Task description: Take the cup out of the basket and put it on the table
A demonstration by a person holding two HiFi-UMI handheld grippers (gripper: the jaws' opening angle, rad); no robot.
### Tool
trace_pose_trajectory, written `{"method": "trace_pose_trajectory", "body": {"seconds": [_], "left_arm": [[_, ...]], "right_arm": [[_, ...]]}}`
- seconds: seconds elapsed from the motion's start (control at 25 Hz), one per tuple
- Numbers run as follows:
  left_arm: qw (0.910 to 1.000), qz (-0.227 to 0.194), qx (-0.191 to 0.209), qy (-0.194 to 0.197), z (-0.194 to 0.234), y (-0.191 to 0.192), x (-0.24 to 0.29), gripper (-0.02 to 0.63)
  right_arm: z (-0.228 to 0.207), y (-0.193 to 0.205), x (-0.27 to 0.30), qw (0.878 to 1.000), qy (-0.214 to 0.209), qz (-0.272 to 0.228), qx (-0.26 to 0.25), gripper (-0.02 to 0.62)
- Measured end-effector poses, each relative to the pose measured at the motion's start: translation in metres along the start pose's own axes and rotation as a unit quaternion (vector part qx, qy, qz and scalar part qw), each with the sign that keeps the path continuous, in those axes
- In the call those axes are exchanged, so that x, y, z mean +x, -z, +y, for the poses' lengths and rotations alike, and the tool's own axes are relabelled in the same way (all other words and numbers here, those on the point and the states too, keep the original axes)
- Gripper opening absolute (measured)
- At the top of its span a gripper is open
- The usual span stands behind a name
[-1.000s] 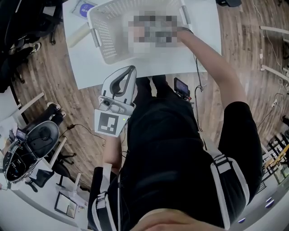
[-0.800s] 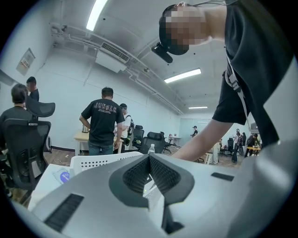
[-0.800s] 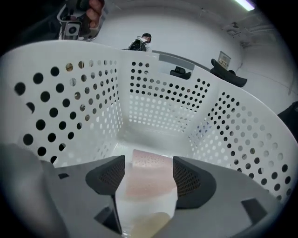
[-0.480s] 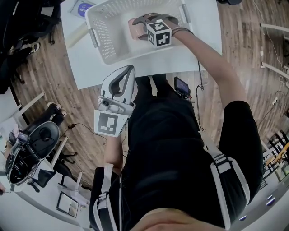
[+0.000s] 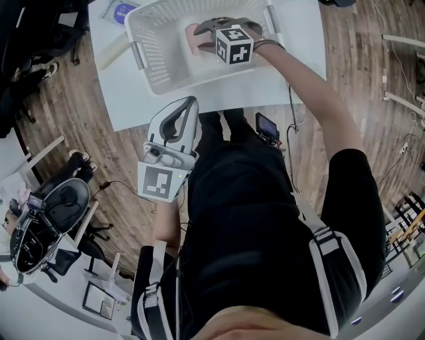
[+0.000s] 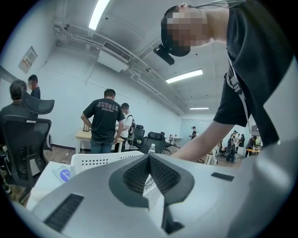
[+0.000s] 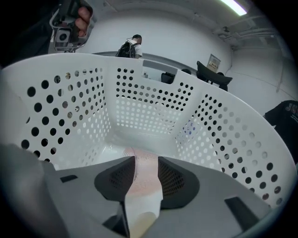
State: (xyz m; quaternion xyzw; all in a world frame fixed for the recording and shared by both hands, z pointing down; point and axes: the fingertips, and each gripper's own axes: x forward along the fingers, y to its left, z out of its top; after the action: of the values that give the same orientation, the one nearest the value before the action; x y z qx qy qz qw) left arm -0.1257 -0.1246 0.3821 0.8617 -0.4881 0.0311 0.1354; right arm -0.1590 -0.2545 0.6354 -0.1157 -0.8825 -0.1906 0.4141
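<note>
A pale pink cup [image 5: 194,34] lies inside the white perforated basket [image 5: 149,66] on the white table [image 5: 292,66]. My right gripper [image 5: 204,38] reaches down into the basket. Its jaws are closing, and the cup [image 7: 142,179] fills the gap between the dark ribbed pads [image 7: 173,179]. In the right gripper view the basket walls [image 7: 153,107] rise all around. My left gripper [image 5: 192,101] hangs below the table's near edge, apart from the basket. Its jaws meet at the tip [image 6: 149,157] with nothing between them.
A packet with a blue label [image 5: 123,12] lies on the table left of the basket. A small dark device [image 5: 267,128] sits under the table's near edge. Office chairs [image 5: 60,199] stand at the left. Several people [image 6: 104,121] stand in the room behind.
The right gripper has shifted slightly deeper into the basket and its jaws have narrowed round the pink cup. The left gripper has stayed where it was.
</note>
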Motion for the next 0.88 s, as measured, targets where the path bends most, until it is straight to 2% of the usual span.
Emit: {"method": "trace_pose_trajectory", "body": {"seconds": [0.24, 0.56, 0.88], "left_arm": [[0.9999, -0.011, -0.001, 0.002, -0.002, -0.005, 0.001, 0.02], [0.9998, -0.021, -0.002, 0.005, 0.001, -0.01, 0.003, 0.02], [0.9999, -0.014, 0.002, 0.006, -0.007, -0.013, 0.006, 0.02]], "right_arm": [[-0.027, -0.003, -0.013, 0.999, 0.04, -0.013, 0.022, 0.035], [-0.026, -0.002, -0.012, 0.998, 0.038, -0.017, 0.04, 0.034], [-0.032, -0.009, -0.032, 0.997, 0.045, -0.032, 0.059, 0.034]]}}
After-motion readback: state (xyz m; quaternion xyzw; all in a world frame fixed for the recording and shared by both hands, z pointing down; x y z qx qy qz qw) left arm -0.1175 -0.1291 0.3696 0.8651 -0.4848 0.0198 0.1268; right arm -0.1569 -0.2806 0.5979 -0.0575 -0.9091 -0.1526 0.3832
